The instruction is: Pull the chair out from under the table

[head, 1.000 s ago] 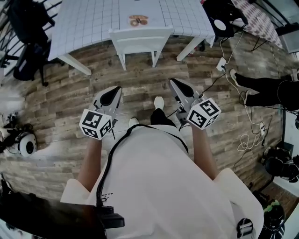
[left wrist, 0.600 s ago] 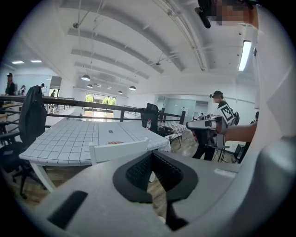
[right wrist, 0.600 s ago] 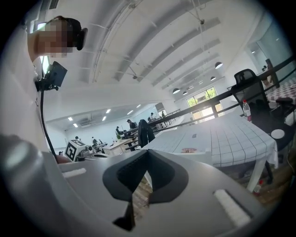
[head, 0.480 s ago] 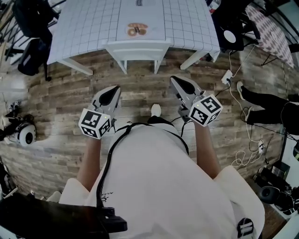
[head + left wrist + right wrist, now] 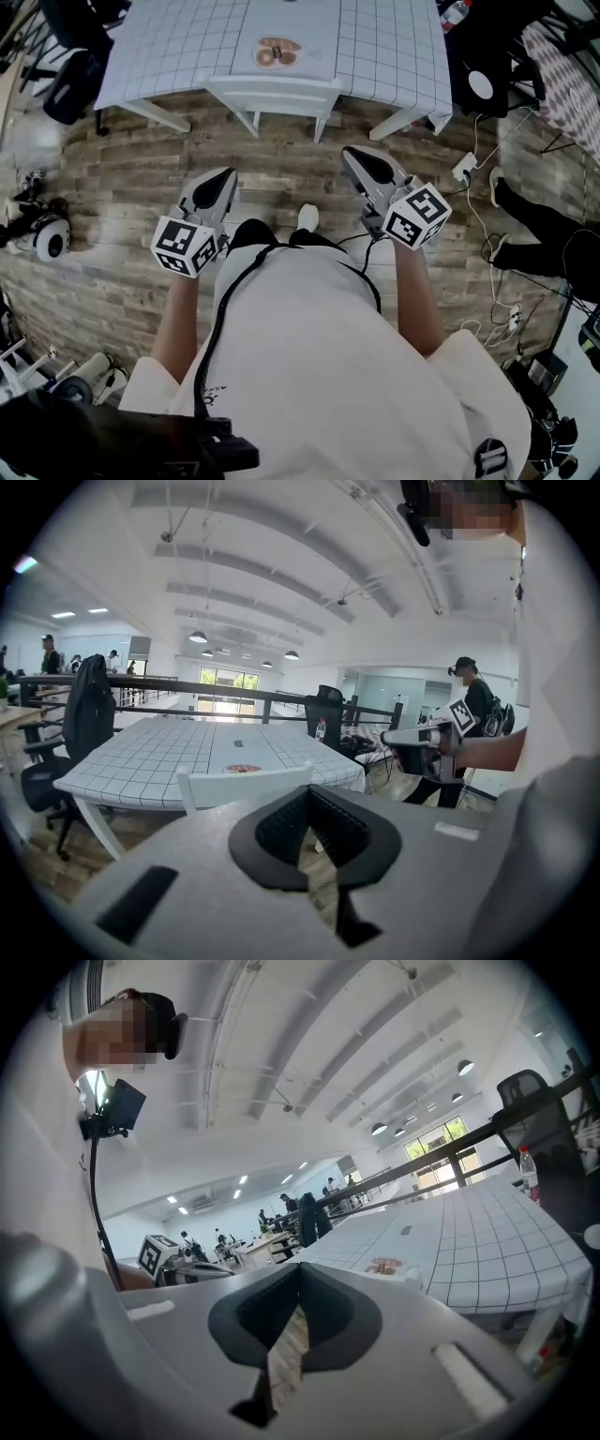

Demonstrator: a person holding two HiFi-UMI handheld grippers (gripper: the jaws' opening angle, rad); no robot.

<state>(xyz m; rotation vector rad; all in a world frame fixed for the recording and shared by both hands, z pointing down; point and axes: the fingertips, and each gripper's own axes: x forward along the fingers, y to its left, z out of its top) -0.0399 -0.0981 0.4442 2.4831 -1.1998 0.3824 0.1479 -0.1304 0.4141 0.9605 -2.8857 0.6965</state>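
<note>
1. Overhead, the head view shows a person in a white top holding the left tongs (image 5: 226, 174) and the right tongs (image 5: 350, 153) out over the brown wood-plank floor (image 5: 122, 187), both pointing toward the bench.
2. Left tongs (image 5: 309, 799): in the left gripper view the two black pads meet at the tip, with nothing between them.
3. Right tongs (image 5: 300, 1269): in the right gripper view the jaws are likewise pressed together and empty; only floor planks show through the slit behind the tip.
4. The white wooden chair (image 5: 274, 91) is tucked in at the near edge of the white bench with a grid-lined cloth (image 5: 178, 47). Its backrest lies along that edge, and its seat is out of sight beneath the top. In the left gripper view the chair's top rail (image 5: 246, 785) shows just above the closed jaws.
5. Both tongs are well apart from the chair, with open floor between them and it. Neither touches it.
6. On the bench top, directly behind the chair, a round brown item (image 5: 275, 52) lies on a plain white strip; what it is cannot be made out.
7. White cables and a power strip (image 5: 464, 167) lie on the floor to the right, and a black office chair (image 5: 89, 719) stands at the bench's left end.
</note>
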